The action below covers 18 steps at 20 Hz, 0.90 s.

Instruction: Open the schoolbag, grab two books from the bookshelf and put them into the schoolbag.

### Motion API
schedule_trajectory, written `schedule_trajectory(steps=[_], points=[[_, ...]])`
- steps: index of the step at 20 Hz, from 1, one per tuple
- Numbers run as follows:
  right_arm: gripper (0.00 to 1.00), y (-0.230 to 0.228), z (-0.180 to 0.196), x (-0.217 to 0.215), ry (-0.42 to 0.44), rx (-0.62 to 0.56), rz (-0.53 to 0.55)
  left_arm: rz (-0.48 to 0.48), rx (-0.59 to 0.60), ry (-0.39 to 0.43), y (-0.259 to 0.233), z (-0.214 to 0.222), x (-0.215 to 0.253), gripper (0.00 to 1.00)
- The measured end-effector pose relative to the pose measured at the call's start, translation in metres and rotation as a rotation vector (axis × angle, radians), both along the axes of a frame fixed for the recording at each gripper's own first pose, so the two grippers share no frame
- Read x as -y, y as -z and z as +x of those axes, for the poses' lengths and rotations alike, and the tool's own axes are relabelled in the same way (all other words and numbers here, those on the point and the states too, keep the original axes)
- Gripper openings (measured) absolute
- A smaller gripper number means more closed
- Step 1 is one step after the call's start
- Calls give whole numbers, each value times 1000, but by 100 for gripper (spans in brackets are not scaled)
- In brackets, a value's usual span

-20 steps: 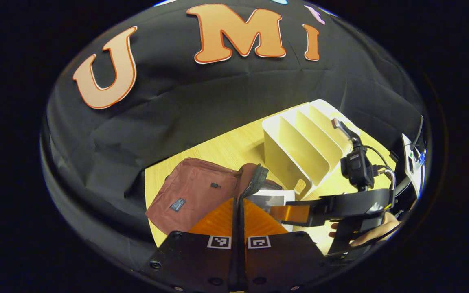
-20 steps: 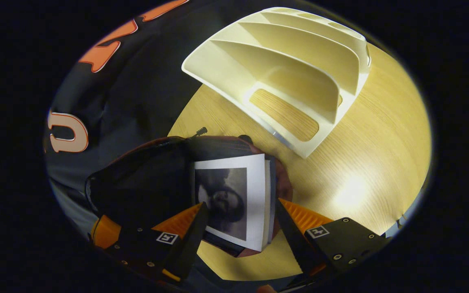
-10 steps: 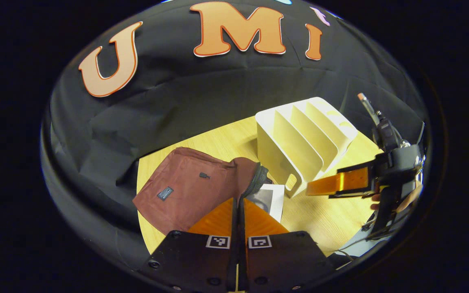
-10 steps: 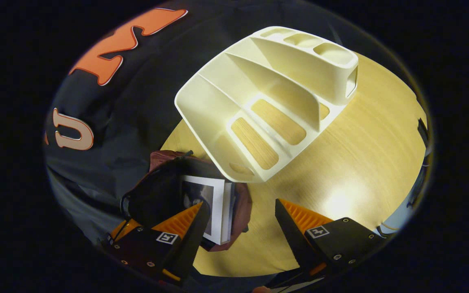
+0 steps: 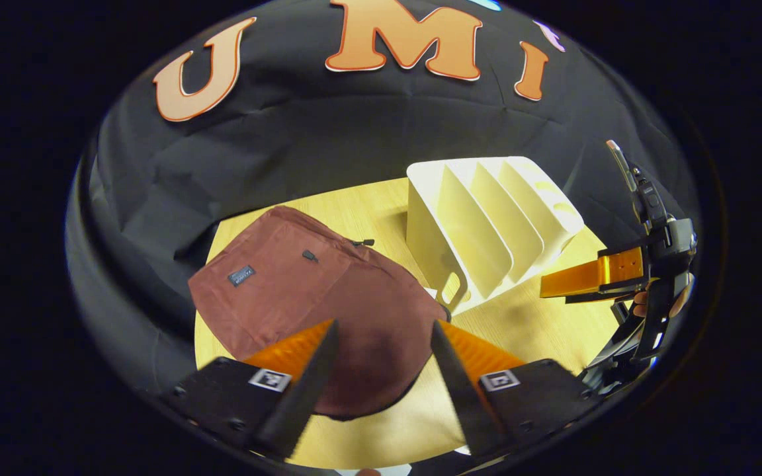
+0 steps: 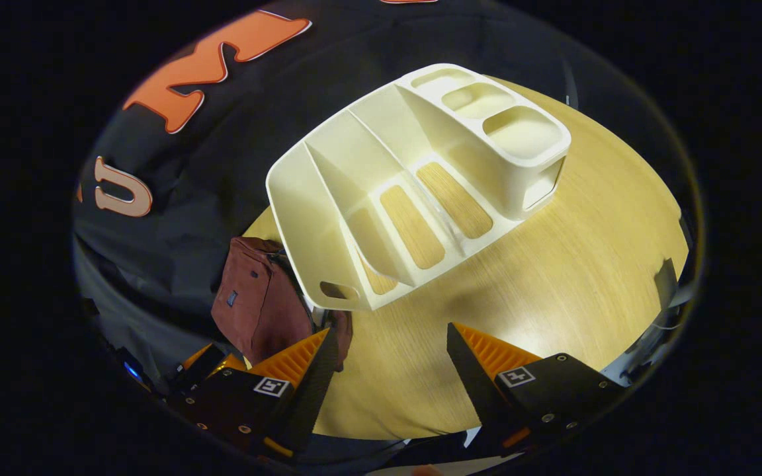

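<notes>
The maroon schoolbag (image 5: 301, 291) lies flat on the wooden table (image 5: 526, 330), its flap down over the opening, with no book showing. My left gripper (image 5: 381, 370) hangs open just above the bag's near edge, holding nothing. The cream bookshelf (image 5: 487, 225) stands to the right of the bag with bare slots. In the right gripper view the bookshelf (image 6: 414, 185) is seen from above and the schoolbag (image 6: 262, 304) lies at its left. My right gripper (image 6: 391, 370) is open over bare table. The right gripper (image 5: 592, 281) also appears in the left gripper view, beside the shelf.
The black cloth wall (image 5: 328, 132) rises close behind the bag and the shelf. A hand (image 5: 659, 301) holds the right gripper at the far right. Table surface (image 6: 586, 264) stretches in front of and to the right of the shelf.
My left gripper opened and let go of the bag's flap, which dropped over the book. The right gripper pulled back and up, away from the bag toward the shelf's front.
</notes>
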State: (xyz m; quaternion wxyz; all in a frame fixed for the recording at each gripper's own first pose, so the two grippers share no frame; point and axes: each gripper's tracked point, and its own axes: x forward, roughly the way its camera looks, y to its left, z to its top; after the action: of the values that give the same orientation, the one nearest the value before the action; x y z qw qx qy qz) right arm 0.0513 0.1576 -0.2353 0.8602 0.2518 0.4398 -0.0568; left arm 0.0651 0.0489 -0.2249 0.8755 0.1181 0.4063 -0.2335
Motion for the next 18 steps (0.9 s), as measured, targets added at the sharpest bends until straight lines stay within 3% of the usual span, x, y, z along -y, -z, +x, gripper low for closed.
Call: schedule_trajectory(steps=[1,7,9,13,18], points=[[98,1,-1,9,-16,0,-13,4,-1,-18,3,-3,2,100],[98,-26,3,64,-147,114,-105,-65,75,-184,-20,-12,45,100],[98,-55,10,87,-186,212,-184,-68,168,-223,-44,-8,59,100],[98,-136,25,124,-205,490,-303,-174,354,-284,-104,2,96,100],[97,-207,8,146,-205,751,-387,-222,587,-301,-180,-3,110,100]])
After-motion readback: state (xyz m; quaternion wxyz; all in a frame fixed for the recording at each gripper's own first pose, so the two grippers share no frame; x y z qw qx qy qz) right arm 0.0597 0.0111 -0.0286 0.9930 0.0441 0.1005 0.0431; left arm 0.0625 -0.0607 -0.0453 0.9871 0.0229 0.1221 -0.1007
